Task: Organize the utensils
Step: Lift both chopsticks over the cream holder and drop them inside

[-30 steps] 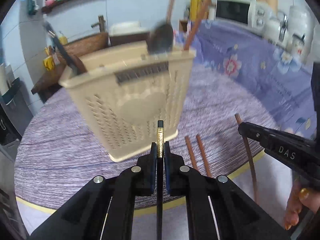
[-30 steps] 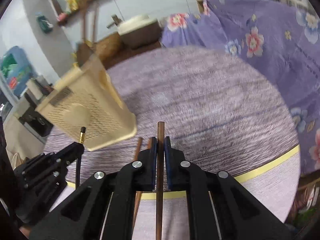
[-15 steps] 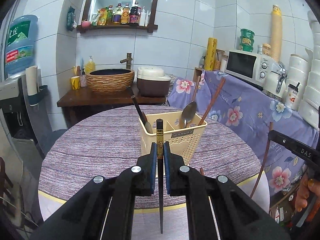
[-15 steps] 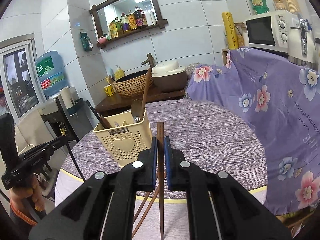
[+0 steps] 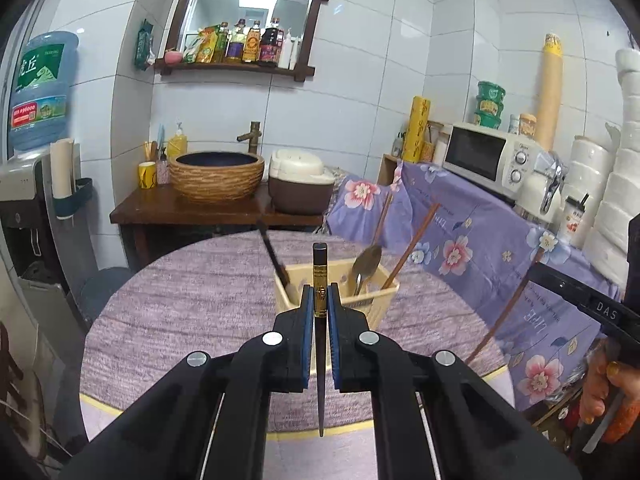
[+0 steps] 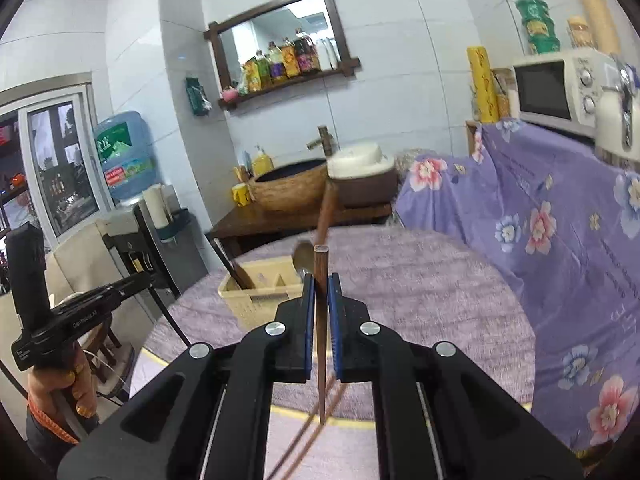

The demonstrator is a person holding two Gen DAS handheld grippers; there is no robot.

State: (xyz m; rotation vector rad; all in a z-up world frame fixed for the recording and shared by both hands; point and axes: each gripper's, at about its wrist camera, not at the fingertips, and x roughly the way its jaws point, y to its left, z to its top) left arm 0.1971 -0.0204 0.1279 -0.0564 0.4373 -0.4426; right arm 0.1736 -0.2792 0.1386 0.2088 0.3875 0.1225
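- While both hands hold off the worktop's near edge, the left tongs are clamped on a black chopstick.
- Right tongs are clamped on a brown chopstick.
- A cream caddy stands mid-worktop, holding a spoon.
- Two brown chopsticks lie at the near edge.

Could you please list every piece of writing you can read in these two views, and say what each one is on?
"DAS": right claw body, left wrist view.
"LIFE", upside down: purple floral cloth.
"虎丘": water jug label; its red strip numbers are blurred.
Left claw body print: blurred.
Shelf bottle labels, microwave badge: too small.
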